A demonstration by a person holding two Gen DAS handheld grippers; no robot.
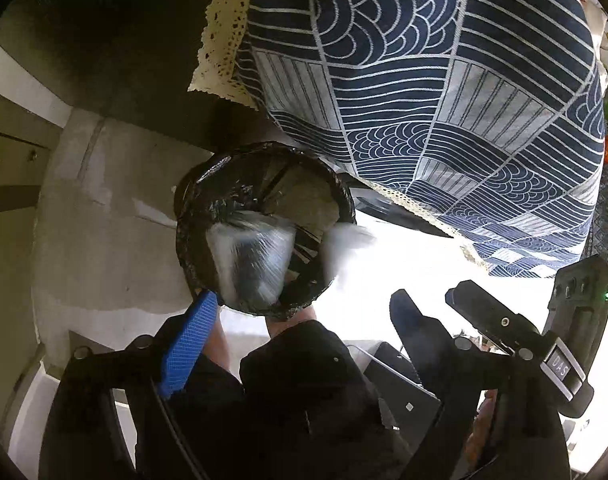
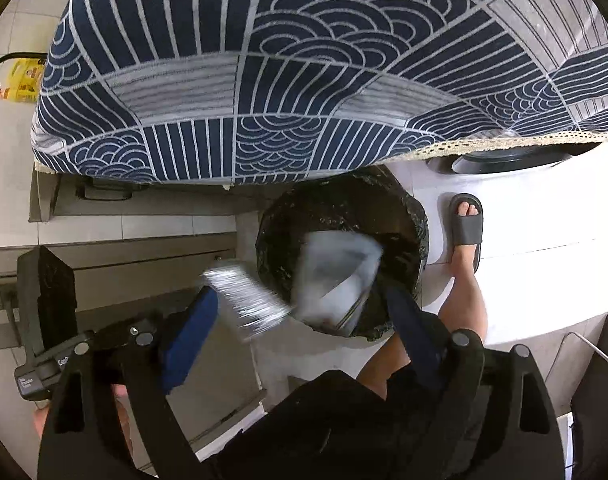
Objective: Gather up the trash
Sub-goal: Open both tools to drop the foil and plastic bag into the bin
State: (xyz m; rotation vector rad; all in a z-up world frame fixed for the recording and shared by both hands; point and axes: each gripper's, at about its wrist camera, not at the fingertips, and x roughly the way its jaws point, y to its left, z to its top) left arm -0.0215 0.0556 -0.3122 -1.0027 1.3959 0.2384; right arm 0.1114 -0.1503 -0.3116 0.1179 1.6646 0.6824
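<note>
A round bin with a black bag liner [image 1: 224, 184] stands on the floor below both grippers; it also shows in the right wrist view [image 2: 335, 204]. A blurred clear plastic wrapper [image 1: 250, 258] is in the air over the bin's mouth, and a second blurred pale piece [image 1: 345, 246] is beside the rim. In the right wrist view the wrapper [image 2: 337, 276] is inside the bin's mouth and a crinkled silvery piece [image 2: 244, 296] is in the air left of it. My left gripper [image 1: 304, 308] is open and empty above the bin. My right gripper [image 2: 300, 312] is open and empty.
A table with a blue-and-white patterned cloth [image 1: 423, 80] hangs over the bin's far side. The person's foot in a grey slipper [image 2: 465, 224] stands right of the bin. A yellow bottle [image 2: 22, 78] is on the floor at far left. A dark box [image 2: 595, 400] is at lower right.
</note>
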